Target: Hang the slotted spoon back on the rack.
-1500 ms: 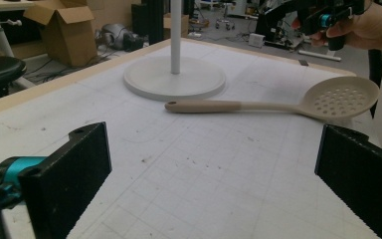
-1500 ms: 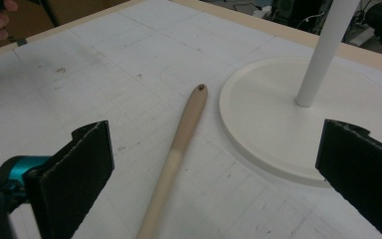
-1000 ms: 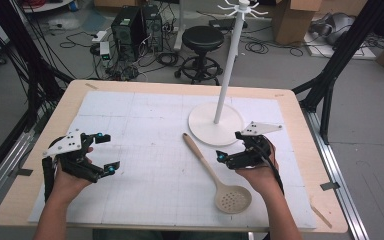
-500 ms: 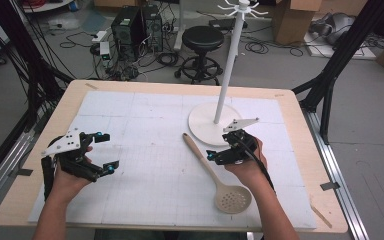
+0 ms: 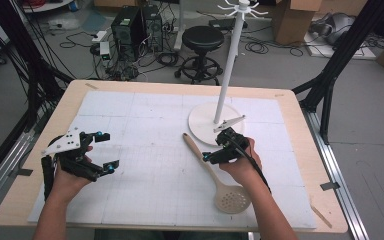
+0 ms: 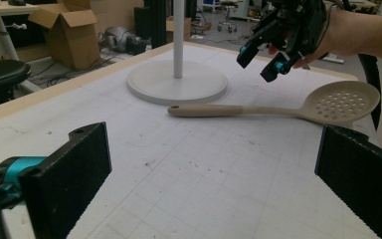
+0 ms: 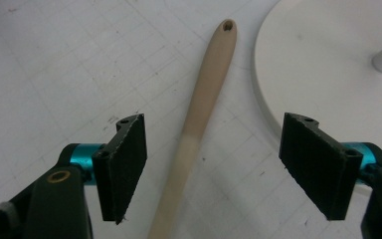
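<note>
approach step: my right gripper (image 7: 214,169) hovers wide open astride the handle of the slotted spoon (image 7: 199,124), which lies flat on the worktop (image 5: 145,125) beside the hook stand's base (image 5: 202,122). next, i judge: lower, then close. my left gripper (image 5: 100,152) waits open, holding nothing.

Right tongs (image 7: 214,169) spread wide over slotted spoon (image 5: 214,172) handle, gap on both sides of handle free. Stand base (image 5: 215,123) just beside right jaw, limits room that side; pole (image 5: 228,67) upright behind. Left of spoon: open mat (image 5: 145,150), nothing lying between spoon and left tongs (image 5: 102,150). Spoon bowl near desk (image 5: 300,115) front edge, under right forearm.
</note>
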A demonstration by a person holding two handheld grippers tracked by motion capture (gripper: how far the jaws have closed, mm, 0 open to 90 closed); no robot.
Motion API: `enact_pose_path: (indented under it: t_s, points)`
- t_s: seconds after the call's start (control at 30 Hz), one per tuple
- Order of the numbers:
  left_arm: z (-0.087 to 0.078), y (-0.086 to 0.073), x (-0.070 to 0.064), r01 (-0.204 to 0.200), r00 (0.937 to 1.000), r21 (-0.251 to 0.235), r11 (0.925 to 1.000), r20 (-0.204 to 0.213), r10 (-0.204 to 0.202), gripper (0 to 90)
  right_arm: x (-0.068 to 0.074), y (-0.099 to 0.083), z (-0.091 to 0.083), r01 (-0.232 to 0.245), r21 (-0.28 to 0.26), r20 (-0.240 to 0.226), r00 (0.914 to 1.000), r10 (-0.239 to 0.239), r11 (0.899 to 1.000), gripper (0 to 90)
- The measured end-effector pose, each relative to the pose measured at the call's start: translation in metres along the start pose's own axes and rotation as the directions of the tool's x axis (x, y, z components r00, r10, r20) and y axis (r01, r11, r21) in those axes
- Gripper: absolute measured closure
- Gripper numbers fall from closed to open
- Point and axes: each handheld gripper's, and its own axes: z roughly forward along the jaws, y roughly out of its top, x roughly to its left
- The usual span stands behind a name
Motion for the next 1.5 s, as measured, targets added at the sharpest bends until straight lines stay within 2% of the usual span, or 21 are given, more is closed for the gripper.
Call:
enact_pose_path:
  t_s: [0.3, 0.47, 0.6, 0.9, 1.0, 1.03, 1.23, 1.33, 1.5]
  points:
    - [0.001, 0.0, 0.0, -0.001, 1.0, 0.003, 1.0, 0.003, 0.001, 1.7, 0.003, 0.001, 0.013, -0.005, 0.084, -0.006, 1.0, 0.006, 0.996, 27.0]
    - [0.001, 0.0, 0.0, -0.001, 1.0, 0.005, 1.0, 0.0, 0.001, 1.7, 0.005, 0.003, 0.021, -0.009, 0.134, -0.005, 0.9999, 0.009, 0.991, 28.1]
    - [0.001, 0.0, 0.0, -0.001, 1.0, 0.004, 1.0, 0.004, 0.001, 1.7, 0.008, 0.005, 0.028, -0.004, 0.182, -0.01, 0.9999, 0.006, 0.983, 33.2]
    - [0.001, 0.001, 0.0, -0.001, 1.0, 0.0, 1.0, 0.003, 0.001, 1.7, 0.01, 0.01, 0.038, -0.002, 0.22, -0.012, 0.9999, 0.005, 0.976, 36.7]
    - [0.0, 0.001, 0.0, -0.002, 1.0, -0.003, 1.0, 0.002, 0.002, 1.7, 0.01, 0.01, 0.044, -0.001, 0.258, -0.003, 1.0, 0.002, 0.966, 39.0]
    - [0.0, 0.001, 0.0, -0.002, 1.0, -0.003, 1.0, 0.002, 0.002, 1.7, 0.01, 0.01, 0.044, -0.001, 0.258, -0.003, 1.0, 0.002, 0.966, 39.0]
    - [0.0, 0.002, 0.0, -0.002, 1.0, -0.006, 1.0, 0.002, 0.003, 1.7, 0.011, 0.011, 0.048, 0.004, 0.282, -0.012, 0.9999, -0.001, 0.959, 47.5]
    - [0.001, 0.001, 0.0, -0.002, 1.0, -0.003, 1.0, 0.003, 0.002, 1.7, 0.013, 0.01, 0.052, -0.008, 0.293, -0.027, 0.9995, 0.016, 0.956, 52.5]
    - [0.001, 0.002, 0.0, -0.003, 1.0, -0.004, 1.0, 0.005, 0.003, 1.7, 0.013, 0.01, 0.054, -0.013, 0.305, -0.013, 0.9998, 0.017, 0.952, 55.9]
